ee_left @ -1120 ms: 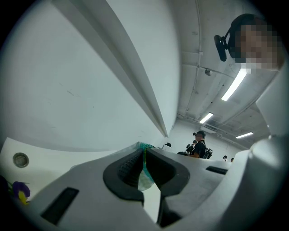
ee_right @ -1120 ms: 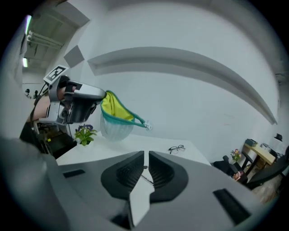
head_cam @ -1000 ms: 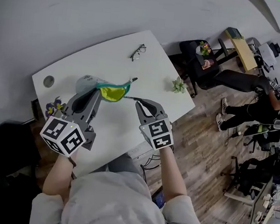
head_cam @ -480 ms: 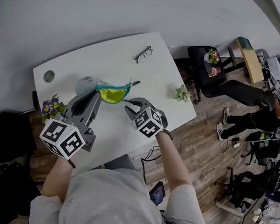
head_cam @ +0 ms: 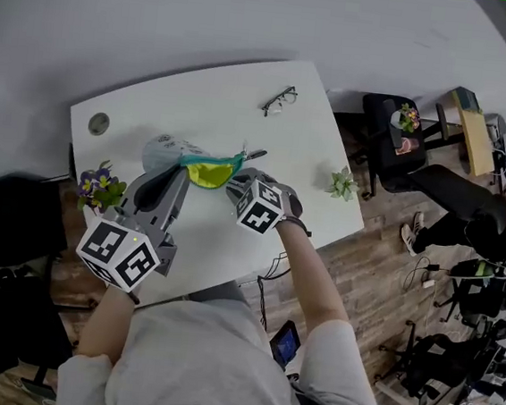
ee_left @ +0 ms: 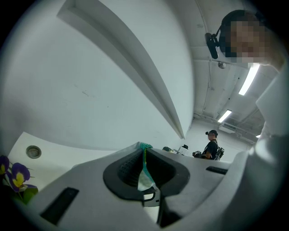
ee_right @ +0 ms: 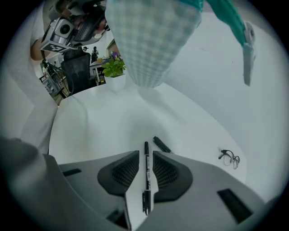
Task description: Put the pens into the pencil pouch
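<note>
Teal-rimmed pencil pouch (head_cam: 207,171) hangs over the white counter (head_cam: 227,105), its edge pinched in the left tool (ee_left: 143,149). Right tool (ee_right: 145,154) points down, jaws slightly apart astride a black pen (ee_right: 146,173) lying on the counter; another pen (ee_right: 161,145) lies nearby.

Head view: taken from over the person, aimed steeply down, the whole counter (head_cam: 227,105) covered. Left claw (ee_left: 143,148) view: set close behind the jaws, aimed about level at the wall (ee_left: 90,90). Right claw (ee_right: 145,155) view: tilted down onto the counter, close. Shared: pencil pouch (head_cam: 176,151), by all three; spectacles (head_cam: 280,100), by head and right claw views.
</note>
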